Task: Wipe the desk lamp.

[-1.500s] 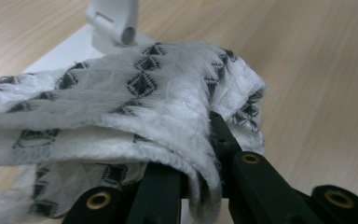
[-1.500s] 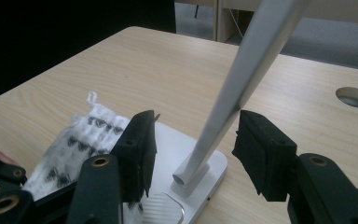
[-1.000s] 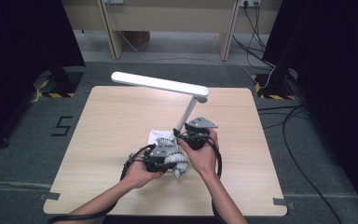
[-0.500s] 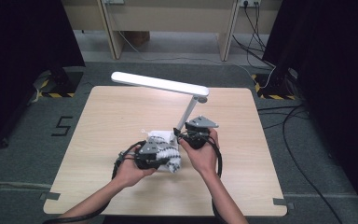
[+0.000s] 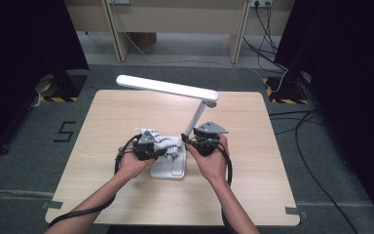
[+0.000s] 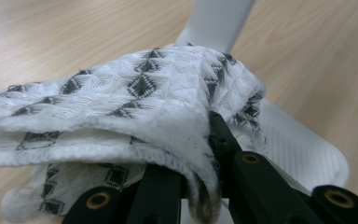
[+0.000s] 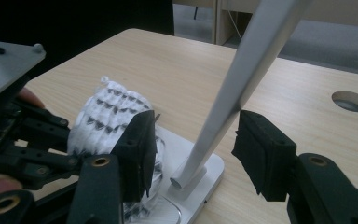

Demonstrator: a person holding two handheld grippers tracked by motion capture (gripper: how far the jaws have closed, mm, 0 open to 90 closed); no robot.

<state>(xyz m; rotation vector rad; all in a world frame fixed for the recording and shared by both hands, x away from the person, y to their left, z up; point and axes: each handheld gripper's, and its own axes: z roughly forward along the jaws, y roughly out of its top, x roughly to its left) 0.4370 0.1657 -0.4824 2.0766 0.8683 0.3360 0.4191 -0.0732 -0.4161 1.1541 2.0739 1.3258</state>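
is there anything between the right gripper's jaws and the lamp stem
No. The right gripper has its jaws open on either side of the lamp stem, with bare gaps. The cloth in the left gripper lies outside them.

The left gripper (image 6: 200,186) pinches a white cloth with black diamonds (image 6: 135,112), draped over the white lamp base (image 6: 303,149) on the wooden table (image 6: 321,60).

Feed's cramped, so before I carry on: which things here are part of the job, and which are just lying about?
In the job:
- patterned cloth, clamped in left gripper
- desk lamp base
- lamp arm, between the open right gripper jaws

Lying about:
- floor cables
- table's cable hole
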